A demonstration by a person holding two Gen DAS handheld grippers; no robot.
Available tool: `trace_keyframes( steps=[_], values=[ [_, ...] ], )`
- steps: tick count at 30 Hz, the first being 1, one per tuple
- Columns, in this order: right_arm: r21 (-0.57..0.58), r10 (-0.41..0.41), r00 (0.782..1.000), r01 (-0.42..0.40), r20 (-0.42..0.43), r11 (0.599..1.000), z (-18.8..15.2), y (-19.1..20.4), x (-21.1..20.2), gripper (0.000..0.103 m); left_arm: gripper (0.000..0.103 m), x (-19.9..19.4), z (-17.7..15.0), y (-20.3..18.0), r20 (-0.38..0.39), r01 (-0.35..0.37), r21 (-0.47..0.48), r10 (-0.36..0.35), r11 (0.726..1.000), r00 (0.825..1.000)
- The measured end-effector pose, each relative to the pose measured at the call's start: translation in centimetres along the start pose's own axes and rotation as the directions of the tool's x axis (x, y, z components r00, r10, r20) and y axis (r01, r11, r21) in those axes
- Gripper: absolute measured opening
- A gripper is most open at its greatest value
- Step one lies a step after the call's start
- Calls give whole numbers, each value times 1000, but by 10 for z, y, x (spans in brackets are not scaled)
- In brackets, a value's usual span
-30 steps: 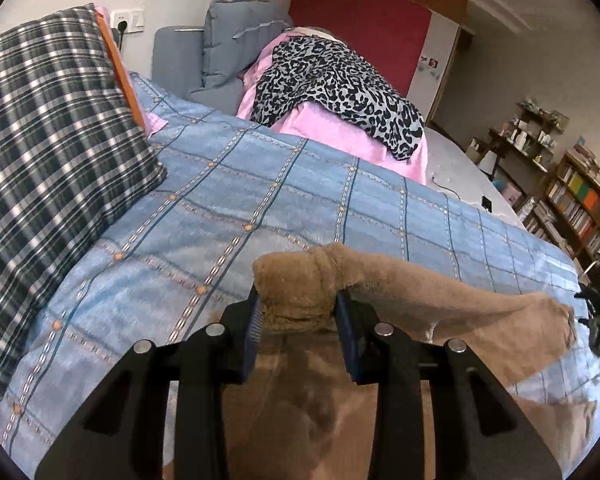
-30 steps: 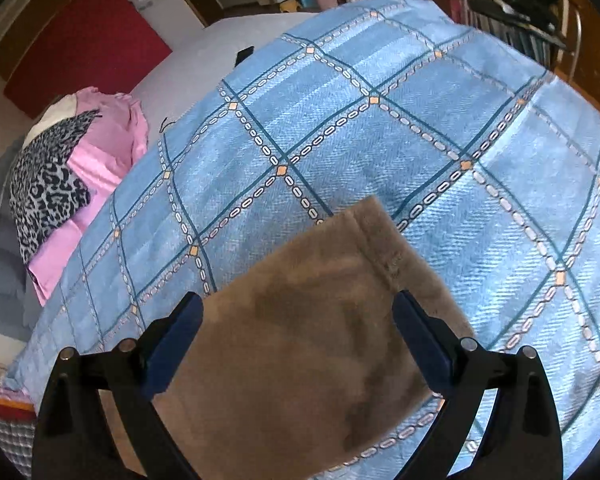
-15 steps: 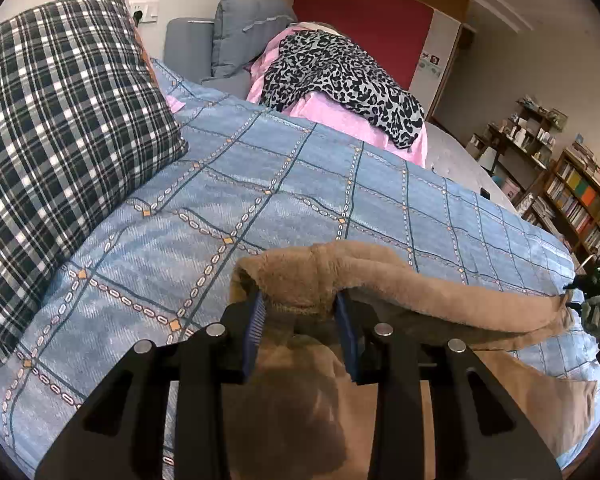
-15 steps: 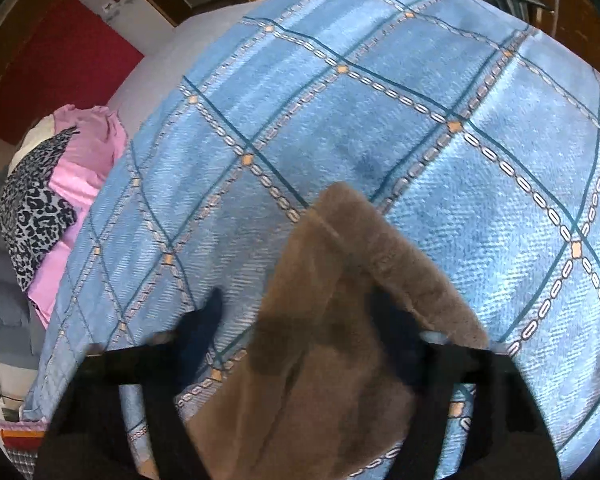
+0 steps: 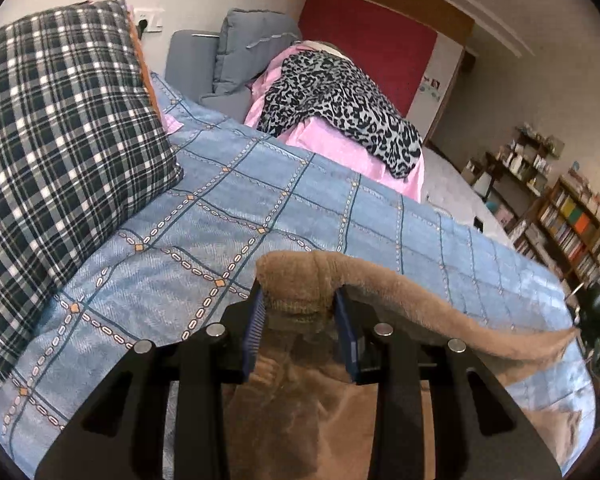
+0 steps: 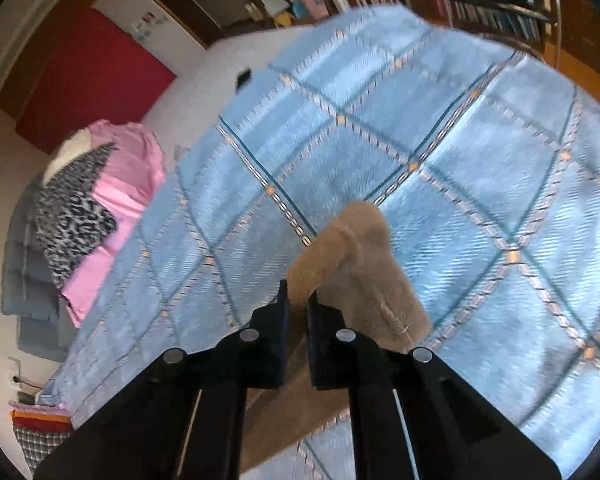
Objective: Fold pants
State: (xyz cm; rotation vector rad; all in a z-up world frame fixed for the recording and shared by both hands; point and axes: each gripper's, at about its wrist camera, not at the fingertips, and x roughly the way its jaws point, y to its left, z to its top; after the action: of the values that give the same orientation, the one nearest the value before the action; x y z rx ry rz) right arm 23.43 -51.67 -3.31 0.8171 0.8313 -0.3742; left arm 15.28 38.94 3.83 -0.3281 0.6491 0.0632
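The brown fleece pants (image 5: 400,292) lie on a bed covered with a blue checked quilt (image 5: 260,208). My left gripper (image 5: 300,304) is shut on a bunched end of the pants and holds it lifted, the cloth stretching away to the right. In the right wrist view my right gripper (image 6: 298,300) is shut on the other end of the brown pants (image 6: 360,252), lifted above the quilt (image 6: 460,160). The rest of the pants hangs below both grippers, partly hidden by them.
A dark plaid pillow (image 5: 60,152) lies at the left. A pile of pink and leopard-print clothes (image 5: 340,96) sits at the far side of the bed, also in the right wrist view (image 6: 96,200). Bookshelves (image 5: 572,220) stand at the right.
My right gripper was open over the flat pants end; it has shut on the cloth and lifted it. My left gripper kept its hold and raised its end, pulling the pants taut.
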Motion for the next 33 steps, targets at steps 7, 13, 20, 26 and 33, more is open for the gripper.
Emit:
trace_keyframes(
  steps=[7,13,20,26,33],
  values=[
    [-9,36,997,-35,67,999,-27,-29,-90,6,34,-23,-14,18,25,44,-41,-43,998,999],
    [-11,51,990,-50,130,999,-73,-60,-159,6,34,-48,-30,37,46,77,-64,-74,995,996],
    [-13,55,985,-53,162,998,-139,-96,-216,6,34,-71,-51,57,44,88,-72,-85,994,995],
    [-10,15,986,-13,167,1000,-197,-127,-237,6,34,-82,-76,73,19,81,-77,-80,994,997],
    [21,-41,992,39,122,999,-248,-164,-227,6,34,-80,-103,90,-26,26,-66,-28,998,999]
  ],
)
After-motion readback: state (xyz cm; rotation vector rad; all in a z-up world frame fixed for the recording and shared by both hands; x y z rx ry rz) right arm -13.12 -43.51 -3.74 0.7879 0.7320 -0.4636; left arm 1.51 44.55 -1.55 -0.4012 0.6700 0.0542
